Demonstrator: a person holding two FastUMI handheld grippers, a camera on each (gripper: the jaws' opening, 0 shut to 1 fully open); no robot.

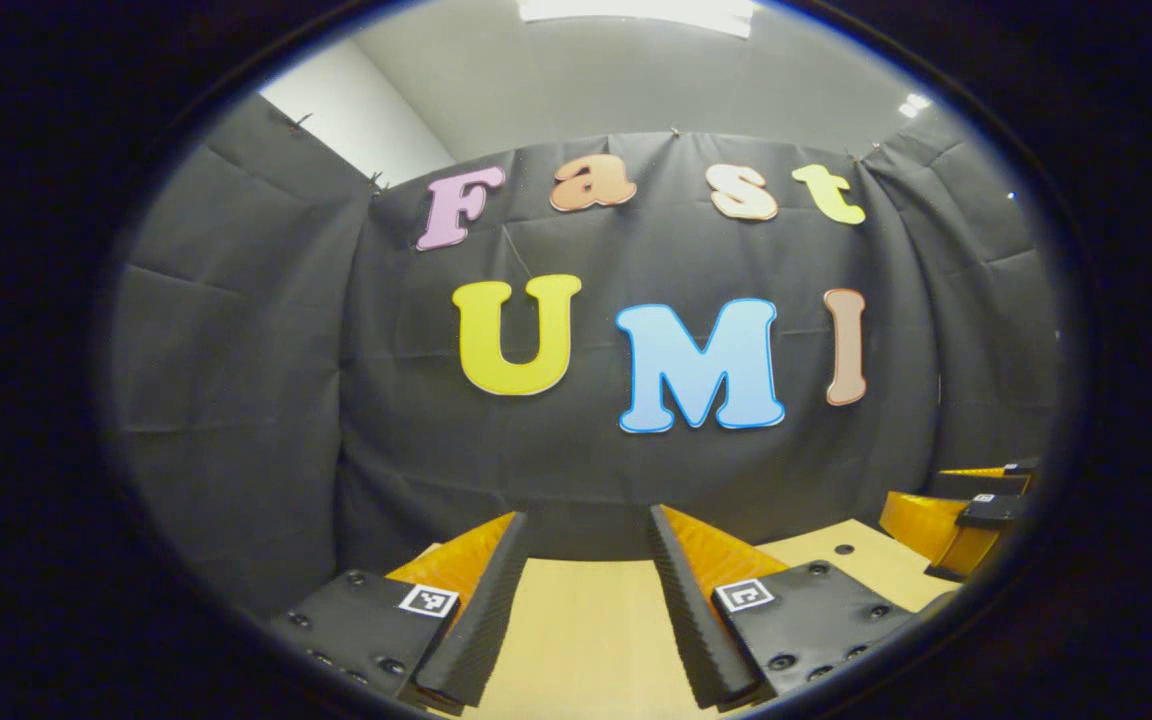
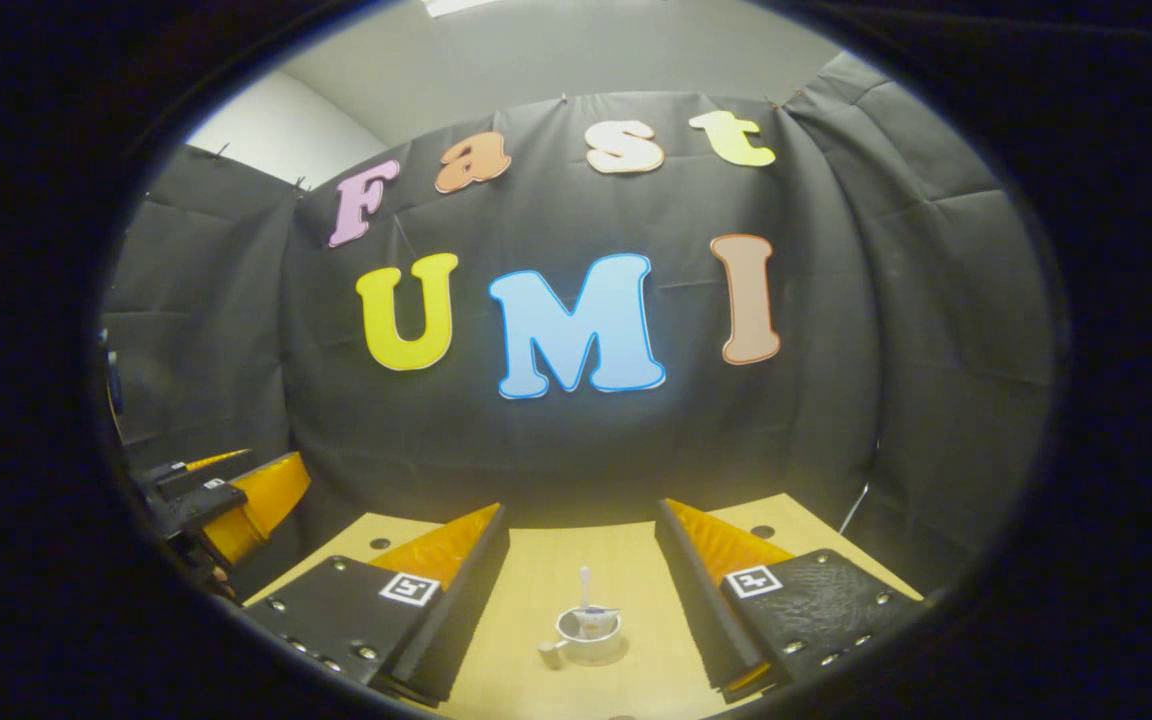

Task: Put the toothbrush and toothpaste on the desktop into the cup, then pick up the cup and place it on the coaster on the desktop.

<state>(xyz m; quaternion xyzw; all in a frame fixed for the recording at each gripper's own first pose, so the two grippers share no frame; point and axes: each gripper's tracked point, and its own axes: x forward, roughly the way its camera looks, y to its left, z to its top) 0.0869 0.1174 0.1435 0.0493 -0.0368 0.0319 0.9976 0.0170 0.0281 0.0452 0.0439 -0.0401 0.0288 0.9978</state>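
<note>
In the right gripper view a pale cup (image 2: pixel 588 638) with a handle stands upright on the wooden desktop (image 2: pixel 556 570), a thin stick-like item, likely the toothbrush (image 2: pixel 584 588), and something more poking out of it. My right gripper (image 2: pixel 581 535) is open, held above and behind the cup, which lies between its fingers in the image but well apart from them. My left gripper (image 1: pixel 586 530) is open over bare desktop (image 1: pixel 586 620) with nothing between its fingers. The left gripper (image 2: pixel 226 500) also appears at the left edge of the right gripper view.
The black cloth wall closes off the far side of the desktop. Small dark holes (image 2: pixel 762 531) mark the tabletop near its back corners. The right gripper (image 1: pixel 966 520) sits at the right edge of the left gripper view.
</note>
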